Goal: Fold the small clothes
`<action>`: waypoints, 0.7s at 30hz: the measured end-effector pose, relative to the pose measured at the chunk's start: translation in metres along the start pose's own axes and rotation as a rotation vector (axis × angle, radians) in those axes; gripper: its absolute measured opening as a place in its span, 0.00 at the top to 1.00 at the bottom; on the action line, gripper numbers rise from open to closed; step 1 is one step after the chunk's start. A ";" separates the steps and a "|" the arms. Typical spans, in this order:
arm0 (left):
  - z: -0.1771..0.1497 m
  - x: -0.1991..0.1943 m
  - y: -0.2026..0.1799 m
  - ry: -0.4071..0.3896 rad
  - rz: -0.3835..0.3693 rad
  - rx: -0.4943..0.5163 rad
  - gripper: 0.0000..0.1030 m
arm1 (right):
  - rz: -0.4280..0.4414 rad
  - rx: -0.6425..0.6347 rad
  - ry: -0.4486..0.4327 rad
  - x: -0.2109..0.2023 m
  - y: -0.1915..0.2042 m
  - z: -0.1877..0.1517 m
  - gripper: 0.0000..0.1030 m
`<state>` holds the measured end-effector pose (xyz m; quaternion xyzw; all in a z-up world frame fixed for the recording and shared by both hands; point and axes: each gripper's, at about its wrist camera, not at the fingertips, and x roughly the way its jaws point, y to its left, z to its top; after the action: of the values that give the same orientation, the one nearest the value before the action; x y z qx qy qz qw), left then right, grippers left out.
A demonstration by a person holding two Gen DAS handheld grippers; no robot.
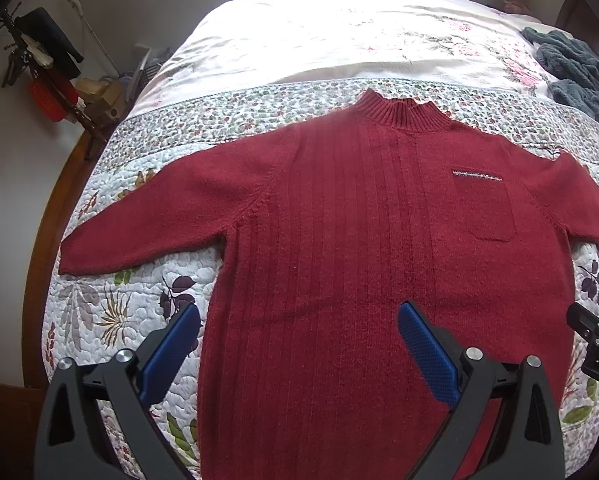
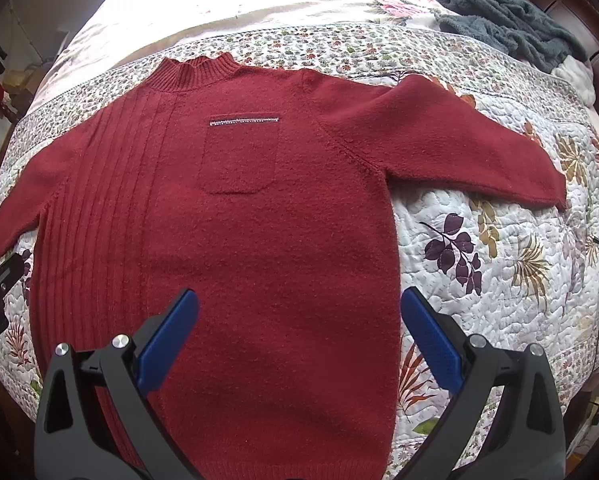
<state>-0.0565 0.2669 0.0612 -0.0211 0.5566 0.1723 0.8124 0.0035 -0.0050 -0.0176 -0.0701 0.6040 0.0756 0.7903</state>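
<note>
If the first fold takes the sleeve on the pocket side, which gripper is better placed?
Right, probably. The right gripper hangs open over the sweater on its pocket side, with that sleeve nearer than it is to the left gripper.

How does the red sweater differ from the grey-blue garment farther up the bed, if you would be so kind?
The red sweater lies spread flat with both sleeves out; the grey-blue garment is bunched in a heap. The sweater is a fine ribbed knit with a chest pocket; the heap looks thick and fluffy. The sweater lies right ahead of both open grippers; the heap sits far off to the right. Both rest on the floral quilt.
</note>
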 end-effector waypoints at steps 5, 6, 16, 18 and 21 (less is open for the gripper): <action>0.002 0.000 -0.005 -0.002 0.000 0.006 0.04 | 0.001 0.007 -0.002 0.000 -0.004 0.001 0.03; 0.002 0.001 -0.006 -0.002 -0.002 0.006 0.04 | 0.001 0.008 -0.002 0.000 -0.006 0.001 0.03; 0.018 0.011 -0.035 0.004 -0.056 0.002 0.04 | 0.058 0.077 -0.028 0.008 -0.053 0.011 0.03; 0.027 0.014 -0.049 -0.012 -0.062 0.012 0.04 | 0.070 0.150 -0.010 0.018 -0.091 0.019 0.03; 0.045 0.018 -0.071 -0.038 -0.082 0.025 0.04 | 0.080 0.316 0.017 0.035 -0.170 0.034 0.03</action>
<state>0.0108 0.2144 0.0506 -0.0304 0.5418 0.1324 0.8295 0.0792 -0.1636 -0.0392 0.0785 0.6172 0.0107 0.7828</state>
